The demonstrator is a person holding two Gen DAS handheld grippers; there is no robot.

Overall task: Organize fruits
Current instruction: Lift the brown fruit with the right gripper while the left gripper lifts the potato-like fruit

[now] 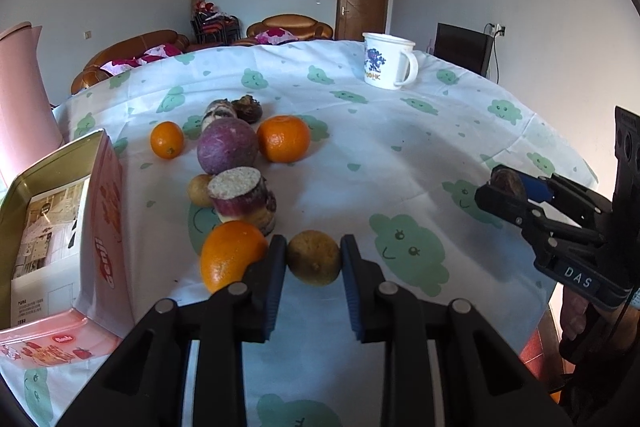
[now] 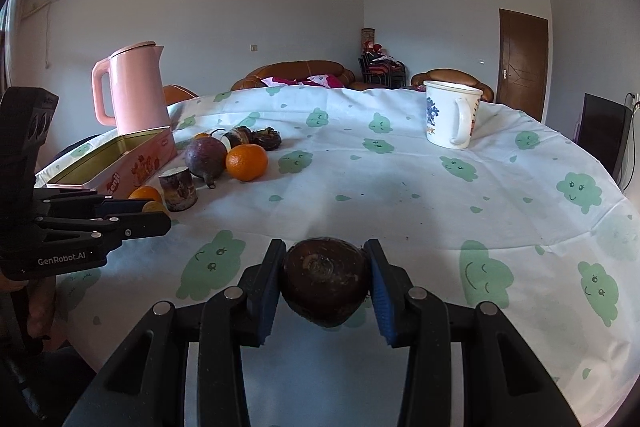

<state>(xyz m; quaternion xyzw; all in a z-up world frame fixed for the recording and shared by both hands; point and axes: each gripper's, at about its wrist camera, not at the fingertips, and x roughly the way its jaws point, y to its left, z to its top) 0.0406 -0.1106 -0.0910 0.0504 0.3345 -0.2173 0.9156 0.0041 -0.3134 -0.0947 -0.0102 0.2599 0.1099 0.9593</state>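
My left gripper (image 1: 313, 259) is shut on a small yellow-brown round fruit (image 1: 314, 257), its blue pads pressing both sides, low over the tablecloth. Beside it on the left lies an orange (image 1: 230, 253). Behind them lie a cut purple root piece (image 1: 240, 197), a round purple root (image 1: 227, 146), a tangerine (image 1: 283, 138) and a smaller orange (image 1: 167, 139). My right gripper (image 2: 325, 281) is shut on a dark brown water chestnut (image 2: 325, 279), held above the table near its front edge. In the left wrist view the right gripper (image 1: 505, 193) stands at the far right.
An open pink tin box (image 1: 60, 223) stands at the left, its lid (image 1: 44, 341) lying in front. A pink kettle (image 2: 132, 89) stands behind the box. A white mug (image 2: 452, 115) sits at the back right. The cloud-print tablecloth (image 2: 400, 187) covers the round table.
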